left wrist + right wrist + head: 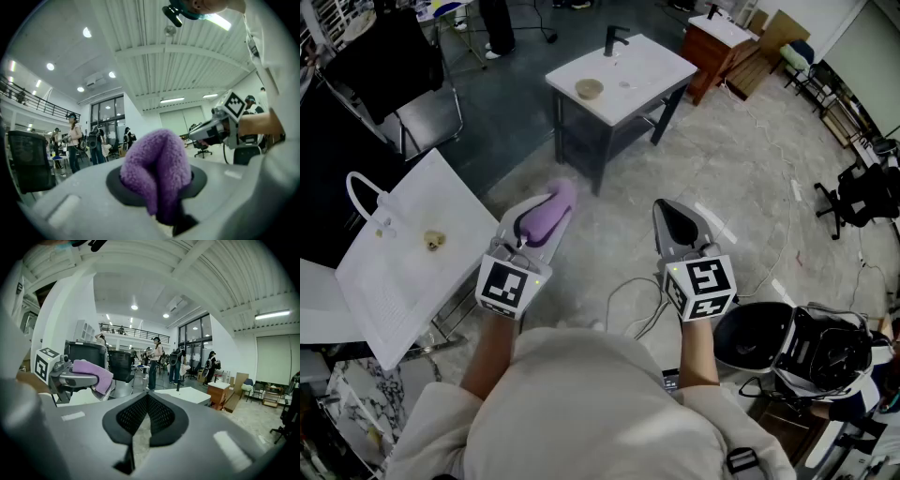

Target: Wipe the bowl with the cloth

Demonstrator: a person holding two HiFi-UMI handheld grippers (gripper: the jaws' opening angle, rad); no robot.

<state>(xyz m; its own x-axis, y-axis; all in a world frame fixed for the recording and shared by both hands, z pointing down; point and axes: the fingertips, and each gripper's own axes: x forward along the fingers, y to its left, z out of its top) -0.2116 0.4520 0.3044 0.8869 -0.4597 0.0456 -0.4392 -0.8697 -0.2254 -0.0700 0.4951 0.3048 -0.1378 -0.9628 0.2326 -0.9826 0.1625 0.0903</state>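
head view is showing us holding both tools out in front of our body, side by side and apart. we are gripping the purple cloth (546,217) in the left gripper (560,200): its jaws are clamping on a folded bunch of it, and the fuzzy fold is sticking out past the jaw tips. in the left gripper view the cloth is filling the gap between the dark pads (199,180) and rising above them. the right gripper (664,212) is sitting clenched with nothing in it; in the right gripper view its two ribbed pads (161,416) are meeting along a thin line. the bowl (589,89) is sitting well ahead of both tools, beyond the left gripper's tip and slightly to its right, on a white table (649,67). a black tap (615,39) is standing on that table just past the bowl, farther from the tools. a white board (422,281) is lying to the left of the left gripper, with a small brown thing (435,241) on it.
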